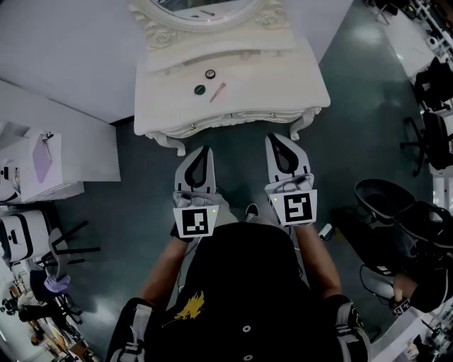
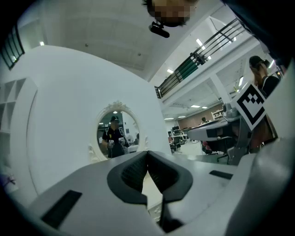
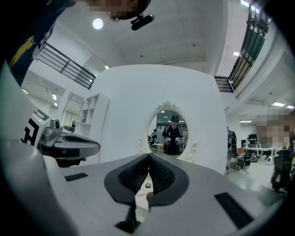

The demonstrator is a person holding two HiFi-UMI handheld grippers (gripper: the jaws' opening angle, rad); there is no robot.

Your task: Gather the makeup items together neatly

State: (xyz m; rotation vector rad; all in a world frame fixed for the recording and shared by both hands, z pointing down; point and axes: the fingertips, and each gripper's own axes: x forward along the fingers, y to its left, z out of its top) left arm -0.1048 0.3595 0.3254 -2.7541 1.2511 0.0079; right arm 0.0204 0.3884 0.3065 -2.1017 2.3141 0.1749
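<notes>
Right now three bits of makeup lie loose near the middle of the white surface [image 1: 170, 99], below the oval mirror [image 1: 205, 6]. There is a small dark-rimmed round pot [image 1: 209, 73], a green round disc [image 1: 199, 90] just in front of it, and a slim pink stick [image 1: 218, 92] lying slanted beside the disc. You hold both tools level, side by side, short of the surface's front edge. Your left hand-held gripper [image 1: 204, 150] has its jaws pressed together with nothing between them. Your right hand-held gripper [image 1: 276, 138] is likewise closed and empty.
</notes>
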